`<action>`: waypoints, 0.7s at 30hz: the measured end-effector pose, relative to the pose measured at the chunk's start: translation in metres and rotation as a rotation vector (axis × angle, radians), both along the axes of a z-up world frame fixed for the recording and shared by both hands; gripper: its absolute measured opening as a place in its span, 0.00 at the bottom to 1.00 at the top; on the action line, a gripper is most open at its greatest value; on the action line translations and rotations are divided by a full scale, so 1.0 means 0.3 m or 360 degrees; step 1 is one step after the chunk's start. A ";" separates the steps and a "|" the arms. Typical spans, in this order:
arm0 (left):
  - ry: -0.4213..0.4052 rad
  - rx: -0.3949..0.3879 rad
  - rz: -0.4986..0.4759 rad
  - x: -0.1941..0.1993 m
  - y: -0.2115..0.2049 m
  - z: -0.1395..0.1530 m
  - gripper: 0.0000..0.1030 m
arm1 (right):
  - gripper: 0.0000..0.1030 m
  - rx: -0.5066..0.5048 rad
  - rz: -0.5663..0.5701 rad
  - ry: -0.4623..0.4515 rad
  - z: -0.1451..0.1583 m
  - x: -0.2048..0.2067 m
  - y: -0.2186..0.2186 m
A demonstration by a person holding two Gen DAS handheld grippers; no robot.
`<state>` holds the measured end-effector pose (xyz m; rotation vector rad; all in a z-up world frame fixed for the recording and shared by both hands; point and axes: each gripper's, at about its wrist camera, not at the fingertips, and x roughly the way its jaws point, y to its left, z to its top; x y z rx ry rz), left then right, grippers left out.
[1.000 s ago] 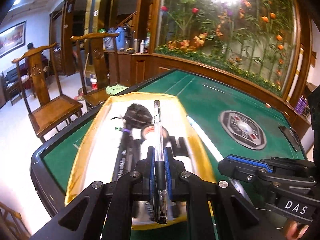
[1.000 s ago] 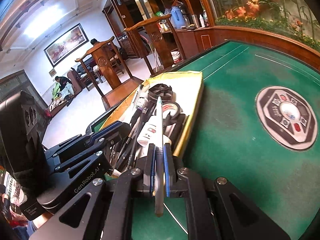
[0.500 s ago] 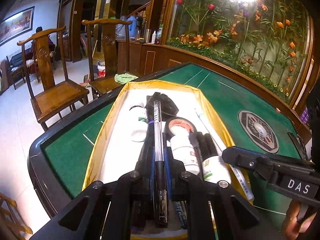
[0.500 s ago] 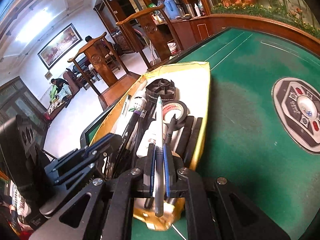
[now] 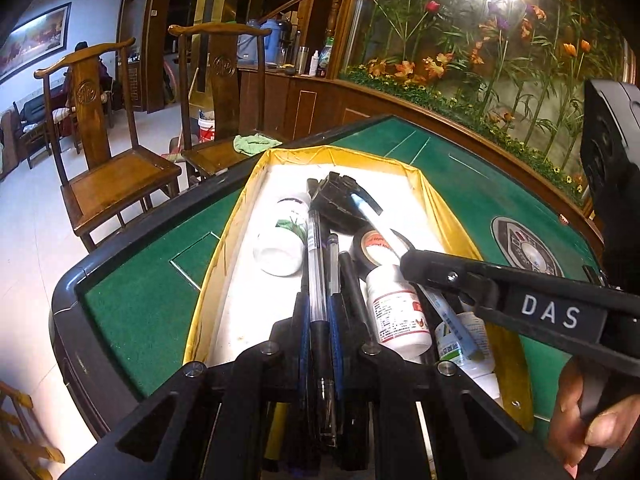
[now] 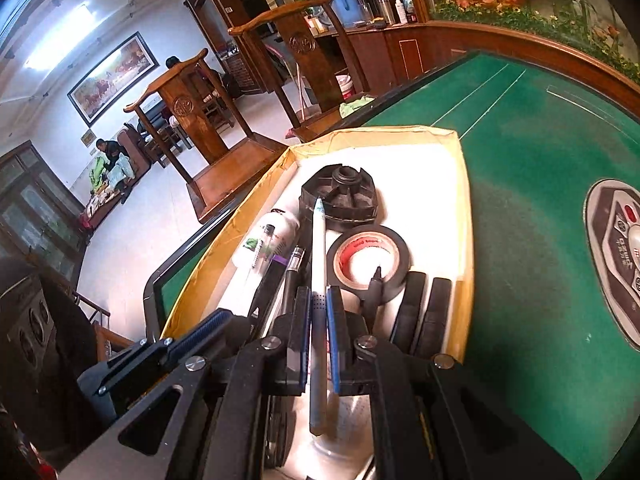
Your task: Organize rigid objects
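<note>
Both grippers have moved in over the yellow-rimmed tray (image 5: 256, 184) since a second ago, when the right one hung outside its edge above the green table (image 6: 540, 184). The left gripper (image 5: 320, 312) still pinches a clear pen (image 5: 316, 264) above the tray's left half, beside the white bottle (image 5: 282, 240). The right gripper (image 6: 318, 312) still pinches a pale blue pen (image 6: 319, 248), its tip now over the black spool (image 6: 340, 196), left of the tape roll (image 6: 370, 256).

1. "DAS" — white letters on a black plate on the right gripper (image 5: 404, 258), seen from the left wrist.
2. Bottle (image 5: 396, 314) label and tape roll (image 6: 368, 258) core — print present, not legible.
</note>
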<state>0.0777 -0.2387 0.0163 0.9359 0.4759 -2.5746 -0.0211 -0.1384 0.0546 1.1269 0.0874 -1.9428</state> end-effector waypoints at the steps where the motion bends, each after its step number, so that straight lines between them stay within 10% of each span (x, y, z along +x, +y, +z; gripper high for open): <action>1: -0.0003 -0.0003 -0.0004 -0.001 0.001 0.000 0.09 | 0.07 0.0005 -0.0001 0.0000 -0.003 -0.001 -0.003; 10: 0.0012 -0.0007 -0.0043 0.007 0.022 0.007 0.13 | 0.10 0.0029 0.0009 0.0022 -0.015 0.008 0.000; 14: 0.0032 -0.0051 -0.0043 0.019 0.042 0.028 0.43 | 0.19 0.0016 0.0022 0.0039 -0.002 0.020 0.023; 21: 0.0059 -0.0134 -0.0029 0.067 0.095 0.056 0.63 | 0.29 -0.0035 0.0011 0.0101 0.036 0.056 0.108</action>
